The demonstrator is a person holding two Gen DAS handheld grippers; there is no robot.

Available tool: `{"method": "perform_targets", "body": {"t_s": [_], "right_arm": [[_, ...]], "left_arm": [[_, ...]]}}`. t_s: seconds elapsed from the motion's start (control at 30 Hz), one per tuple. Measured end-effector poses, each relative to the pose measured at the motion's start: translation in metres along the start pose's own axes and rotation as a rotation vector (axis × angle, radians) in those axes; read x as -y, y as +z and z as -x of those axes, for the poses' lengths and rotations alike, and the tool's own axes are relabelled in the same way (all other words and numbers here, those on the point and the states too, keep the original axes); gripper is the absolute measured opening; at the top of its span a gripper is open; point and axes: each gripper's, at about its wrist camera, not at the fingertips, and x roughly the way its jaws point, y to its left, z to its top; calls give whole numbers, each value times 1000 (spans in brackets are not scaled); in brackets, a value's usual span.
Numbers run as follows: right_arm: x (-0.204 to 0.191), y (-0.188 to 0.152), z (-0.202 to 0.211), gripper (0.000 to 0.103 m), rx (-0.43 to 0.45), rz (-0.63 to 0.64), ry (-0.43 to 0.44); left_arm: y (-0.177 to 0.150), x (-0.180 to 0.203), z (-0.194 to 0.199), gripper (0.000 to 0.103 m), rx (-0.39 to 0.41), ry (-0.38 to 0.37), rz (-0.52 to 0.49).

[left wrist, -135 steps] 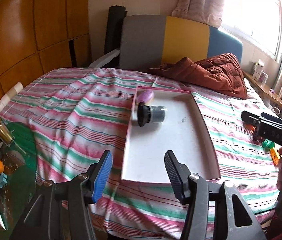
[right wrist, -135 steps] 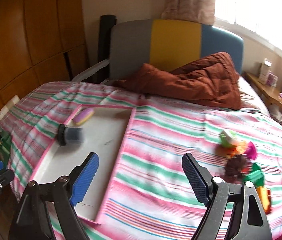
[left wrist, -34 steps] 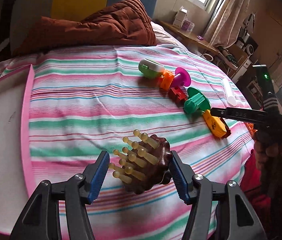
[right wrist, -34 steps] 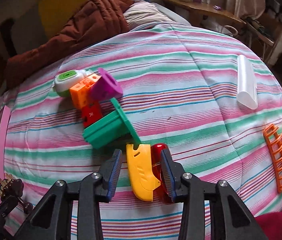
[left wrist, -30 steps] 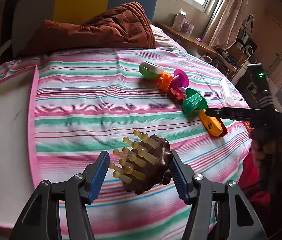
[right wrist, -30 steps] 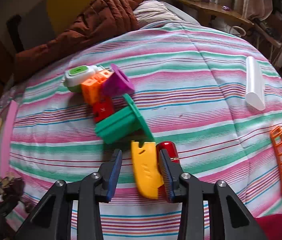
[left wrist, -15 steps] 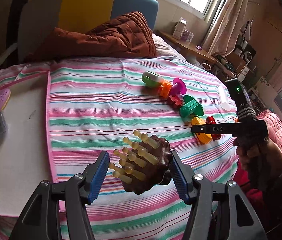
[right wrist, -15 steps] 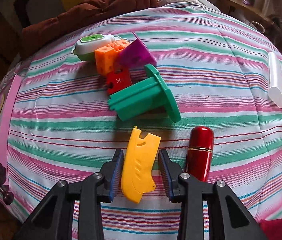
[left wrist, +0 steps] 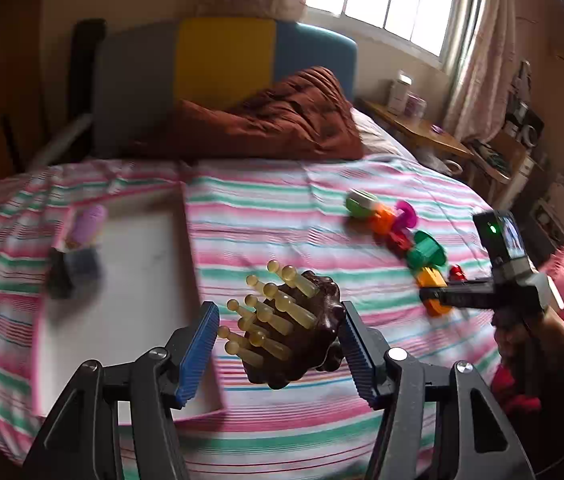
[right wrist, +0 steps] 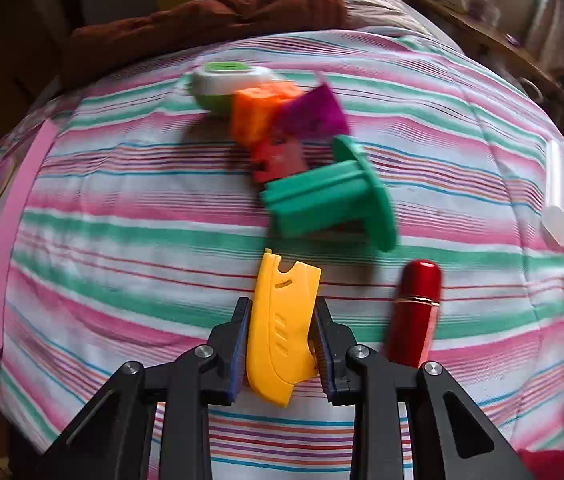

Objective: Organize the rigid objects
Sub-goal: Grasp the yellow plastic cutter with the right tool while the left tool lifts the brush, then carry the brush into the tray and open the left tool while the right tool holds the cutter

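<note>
Your left gripper (left wrist: 277,350) is clamped on the brown massage brush (left wrist: 298,336), pads on the knobbly rim with the pale pegs sticking out toward the camera. It's held up over the bed, just beside the edge of the white tray (left wrist: 129,280). The brush looks like hard plastic, light and stiff, but that scalloped rim gives the pads only a few contact bumps, so I'd guess it can pivot if you swing fast — keep it level. Don't squeeze on the pegs, they look bendy.

Your right gripper (right wrist: 282,344) is closed on the yellow plastic piece (right wrist: 282,320), gripping its flat long sides near the rounded end. It's thin, smooth and probably slick, so a hold near the middle seems safer than the tip. Can't tell if it's off the striped blanket (right wrist: 121,240) yet. The red lipstick (right wrist: 416,312) lies just beside it — round, likely to roll.
</note>
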Motion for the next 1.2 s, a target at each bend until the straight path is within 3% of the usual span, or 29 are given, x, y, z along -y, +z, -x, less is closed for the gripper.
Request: {"method": "perform_targets", "body": {"t_s": [0.23, 0.47, 0.77, 1.2], "right_arm": [[-33, -8, -3, 30, 36, 97, 25], [-31, -7, -5, 30, 53, 108, 22], [-33, -9, -7, 30, 67, 142, -13], [-40, -7, -10, 30, 73, 153, -25]], "left_arm": [[-1, -29, 18, 61, 40, 109, 31], [-9, -61, 23, 61, 29, 163, 89], [-24, -123, 25, 61, 3, 164, 192], [-24, -168, -24, 61, -88, 200, 168]]}}
